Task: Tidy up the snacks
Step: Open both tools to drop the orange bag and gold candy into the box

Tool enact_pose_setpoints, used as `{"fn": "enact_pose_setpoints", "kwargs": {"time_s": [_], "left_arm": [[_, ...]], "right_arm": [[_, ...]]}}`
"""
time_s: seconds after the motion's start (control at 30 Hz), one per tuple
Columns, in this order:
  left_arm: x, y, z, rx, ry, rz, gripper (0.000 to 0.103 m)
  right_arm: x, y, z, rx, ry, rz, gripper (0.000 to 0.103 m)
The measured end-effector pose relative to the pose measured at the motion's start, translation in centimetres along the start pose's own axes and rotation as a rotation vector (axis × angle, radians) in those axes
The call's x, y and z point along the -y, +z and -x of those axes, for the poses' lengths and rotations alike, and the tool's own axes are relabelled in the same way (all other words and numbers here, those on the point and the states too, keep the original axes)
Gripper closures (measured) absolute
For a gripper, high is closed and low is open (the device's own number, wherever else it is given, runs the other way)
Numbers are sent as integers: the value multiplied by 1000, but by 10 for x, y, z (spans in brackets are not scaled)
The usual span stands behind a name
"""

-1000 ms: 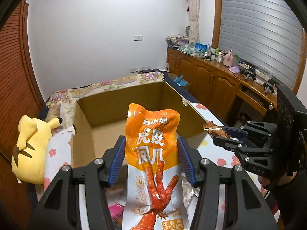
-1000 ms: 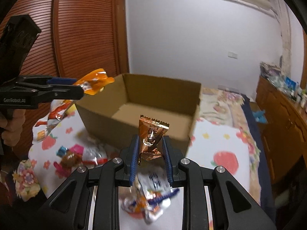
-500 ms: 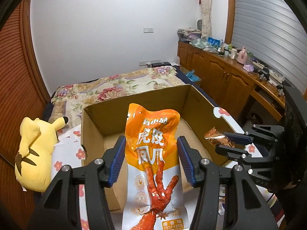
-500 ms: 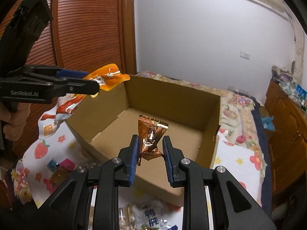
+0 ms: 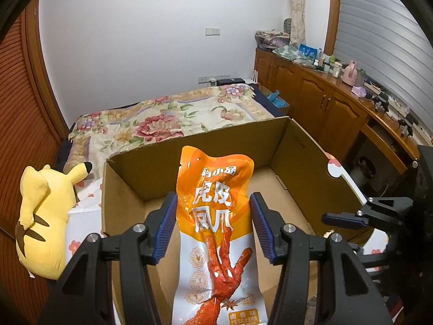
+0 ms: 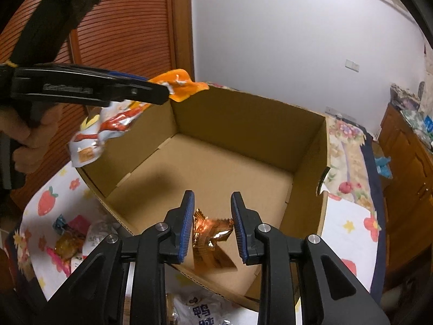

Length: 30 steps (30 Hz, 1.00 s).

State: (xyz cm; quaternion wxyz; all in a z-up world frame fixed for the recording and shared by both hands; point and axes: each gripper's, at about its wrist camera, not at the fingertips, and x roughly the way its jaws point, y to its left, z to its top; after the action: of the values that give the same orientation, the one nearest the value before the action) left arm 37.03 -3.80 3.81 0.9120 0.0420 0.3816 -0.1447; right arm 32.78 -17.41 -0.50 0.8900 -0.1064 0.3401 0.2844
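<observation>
Snack pouch [image 5: 216,243] clenched in left tongs [image 5: 213,197] above cardboard box [image 6: 243,124]; right tongs [image 6: 212,195] just opening (copper wrapper [image 6: 209,233] loose between them).

Both my tools are matte black frames with ribbed blue pads [image 6: 187,224] and a silver screw [image 5: 139,227] on each finger. Behind my left tool [image 6: 165,94], with its pale lettering, a dark sleeve [image 6: 54,8] shows.

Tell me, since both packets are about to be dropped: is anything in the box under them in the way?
Nothing visible. The cardboard box is open-topped with a bare floor. The orange packet in the left gripper hangs over its near-left corner. The copper wrapper between the right gripper fingers is already over the floor.
</observation>
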Motion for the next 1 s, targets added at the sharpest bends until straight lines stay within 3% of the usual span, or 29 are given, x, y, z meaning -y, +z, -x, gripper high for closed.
{"fn": "enact_pose_setpoints", "kwargs": {"time_s": [0.53, 1.0], "left_arm": [[-3, 0, -27, -68, 28, 17, 48], [2, -23, -1, -40, 1, 15, 48]], "right_arm": [[7, -5, 18, 32, 3, -49, 65], [5, -22, 55, 57, -37, -76, 63]]}}
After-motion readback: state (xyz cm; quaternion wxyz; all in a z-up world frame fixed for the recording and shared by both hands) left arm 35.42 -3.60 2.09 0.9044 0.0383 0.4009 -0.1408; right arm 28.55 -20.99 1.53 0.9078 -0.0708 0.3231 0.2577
